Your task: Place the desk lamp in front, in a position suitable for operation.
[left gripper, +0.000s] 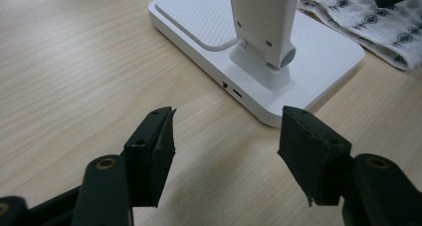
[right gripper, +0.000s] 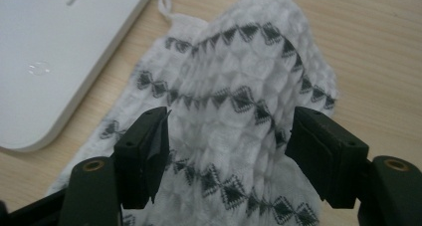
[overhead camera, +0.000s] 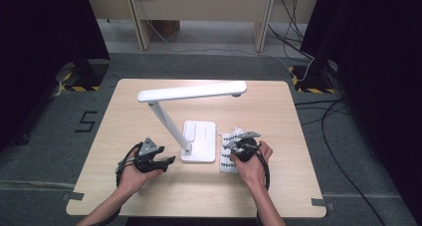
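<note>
my right tool [right gripper: 229, 151] hangs wide over the patterned cloth [right gripper: 239, 101], nothing gripped; left tool [left gripper: 224, 151] wide before the lamp base [left gripper: 318, 56]. next, probably regrip the cloth.

White cloth [right gripper: 239, 121] with black diamond rows; white lamp [overhead camera: 199, 141]; pale wooden table [overhead camera: 149, 196].

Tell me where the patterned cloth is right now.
In the high view the patterned cloth lies on the table right of the lamp base, under the open right gripper.

Cloth [right gripper: 234, 131] edge cut off below
</note>
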